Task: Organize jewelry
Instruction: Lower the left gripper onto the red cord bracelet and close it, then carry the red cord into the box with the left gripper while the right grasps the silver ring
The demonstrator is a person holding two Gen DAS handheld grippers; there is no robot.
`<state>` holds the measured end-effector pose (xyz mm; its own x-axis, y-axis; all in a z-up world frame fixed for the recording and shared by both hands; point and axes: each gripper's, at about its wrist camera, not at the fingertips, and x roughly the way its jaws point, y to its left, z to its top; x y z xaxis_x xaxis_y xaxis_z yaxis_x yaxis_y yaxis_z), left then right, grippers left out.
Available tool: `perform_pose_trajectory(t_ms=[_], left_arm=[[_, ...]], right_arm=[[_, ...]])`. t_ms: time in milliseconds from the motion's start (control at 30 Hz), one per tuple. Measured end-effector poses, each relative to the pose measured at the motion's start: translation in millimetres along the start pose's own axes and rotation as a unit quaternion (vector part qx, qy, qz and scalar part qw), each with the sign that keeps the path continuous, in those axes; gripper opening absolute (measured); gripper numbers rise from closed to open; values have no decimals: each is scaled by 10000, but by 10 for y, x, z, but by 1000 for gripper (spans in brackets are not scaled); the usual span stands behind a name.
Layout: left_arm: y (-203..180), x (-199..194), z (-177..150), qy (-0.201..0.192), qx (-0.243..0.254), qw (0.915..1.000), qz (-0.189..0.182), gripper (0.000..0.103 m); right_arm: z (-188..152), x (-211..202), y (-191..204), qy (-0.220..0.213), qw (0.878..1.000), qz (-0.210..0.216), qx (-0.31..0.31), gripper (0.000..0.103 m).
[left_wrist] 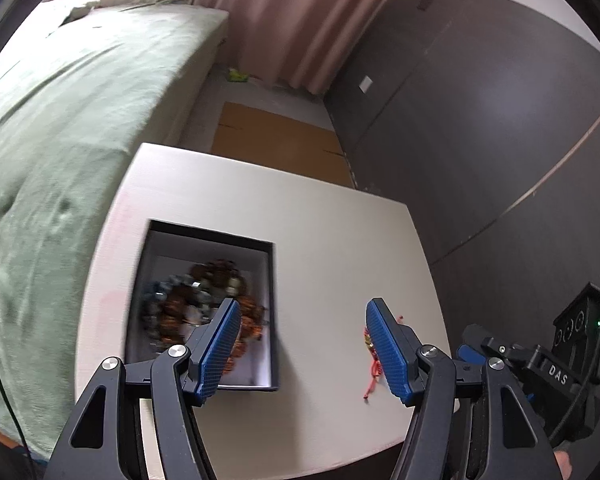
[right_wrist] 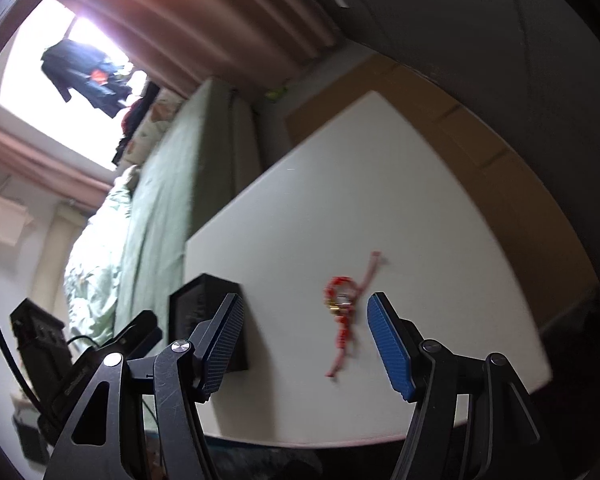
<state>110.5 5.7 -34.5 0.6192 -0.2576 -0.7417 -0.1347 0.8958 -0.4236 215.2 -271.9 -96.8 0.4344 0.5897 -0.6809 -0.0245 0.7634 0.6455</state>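
**Both grippers spread wide over the white table**

Right up close, the left gripper (left_wrist: 300, 344) hangs over the table (left_wrist: 332, 240) with its blue-padded fingers (left_wrist: 390, 354) set wide apart and nothing between them. Under its left finger sits the black box (left_wrist: 274, 280), lid off, white inside, and in it a heap of beaded bracelets (left_wrist: 188, 300), brown and grey-blue, a bit blurred. The left finger covers the near corner of that pile.

Across on the bare tabletop, well clear of the box, lies the red cord bracelet (left_wrist: 372, 372), half hidden behind the right finger in the left wrist view, its loose tail trailing toward the near edge.

Over to the right wrist view: the right gripper (right_wrist: 304, 344) has its fingers just as far apart, holding nothing. The red cord bracelet (right_wrist: 342, 312) lies flat on the table between them, closer to the right finger (right_wrist: 392, 354), a small gold and silver charm at its knot and one tail running off toward the far side. The black box (right_wrist: 204, 312) stands behind the left finger, near the table's left edge.

A bed with a green blanket (left_wrist: 60, 140) runs along the left side of the table, pink curtains (left_wrist: 292, 20) beyond.
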Motion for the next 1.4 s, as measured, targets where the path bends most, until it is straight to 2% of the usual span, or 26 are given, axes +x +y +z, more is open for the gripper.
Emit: perform_pose_trajectory(t_ms=[467, 833, 967, 1033, 1133, 1167, 1400], left_arm=[[-628, 608, -298, 553, 778, 9954, 46, 66], [-879, 1081, -603, 931, 1360, 9854, 425, 54], [-955, 1161, -707, 939, 1604, 9812, 526, 47], [-958, 1203, -755, 992, 1667, 9794, 565, 40], [-965, 1240, -798, 899, 1836, 9762, 723, 20], [-966, 1251, -806, 919, 1871, 9751, 750, 7], [-837, 974, -628, 646, 1582, 9842, 469, 7]], right_arm=[[140, -229, -474, -102, 9984, -216, 519, 65], [198, -352, -647, -125, 9974, -318, 635, 65], [207, -381, -658, -134, 9972, -414, 604, 65], [211, -391, -663, -134, 9972, -447, 581, 65], [199, -386, -667, -105, 9972, -472, 572, 65], [192, -378, -642, -96, 9972, -481, 566, 65], [177, -302, -586, -12, 9976, -552, 423, 65]])
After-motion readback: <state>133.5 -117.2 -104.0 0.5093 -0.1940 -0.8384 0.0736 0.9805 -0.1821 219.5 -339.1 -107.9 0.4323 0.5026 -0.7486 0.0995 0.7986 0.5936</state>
